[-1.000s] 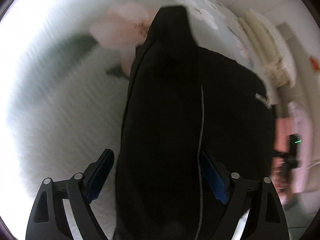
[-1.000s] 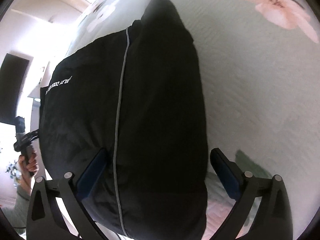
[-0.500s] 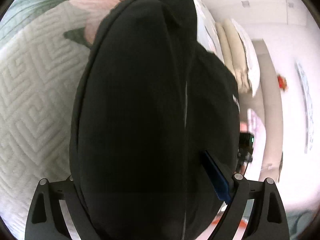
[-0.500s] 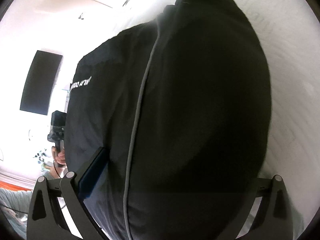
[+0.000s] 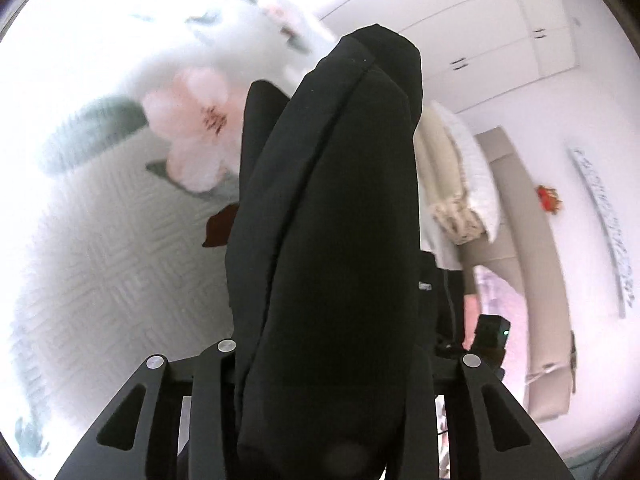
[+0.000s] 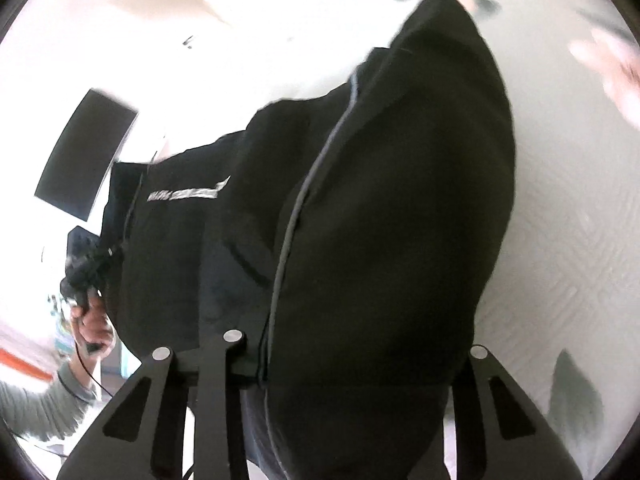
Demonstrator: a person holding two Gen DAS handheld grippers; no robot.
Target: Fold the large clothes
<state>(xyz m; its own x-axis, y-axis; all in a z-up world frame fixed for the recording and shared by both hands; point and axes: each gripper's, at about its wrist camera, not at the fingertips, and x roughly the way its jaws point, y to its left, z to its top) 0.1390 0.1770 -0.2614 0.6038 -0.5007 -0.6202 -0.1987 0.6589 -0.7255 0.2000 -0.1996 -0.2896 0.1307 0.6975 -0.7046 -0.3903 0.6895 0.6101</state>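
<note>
A large black garment (image 5: 336, 240) with grey piping and a white logo fills both views; it also shows in the right wrist view (image 6: 380, 220). My left gripper (image 5: 332, 364) is shut on one thick bunched edge of it. My right gripper (image 6: 352, 356) is shut on another edge. Both hold the garment lifted above the bed, stretched between them. The fingertips are hidden in the cloth. The other gripper and the hand that holds it show past the garment's edge in each view.
Below lies a pale quilted bedspread (image 5: 104, 264) with pink flowers; it also shows in the right wrist view (image 6: 560, 216). Pillows (image 5: 460, 184) and a padded headboard (image 5: 532, 240) stand at the right. A dark screen (image 6: 84, 160) hangs on the wall.
Both grippers closed on the garment and raised it off the bedspread. The views tilted up, so walls and ceiling now show. The blue pads are now buried in cloth.
</note>
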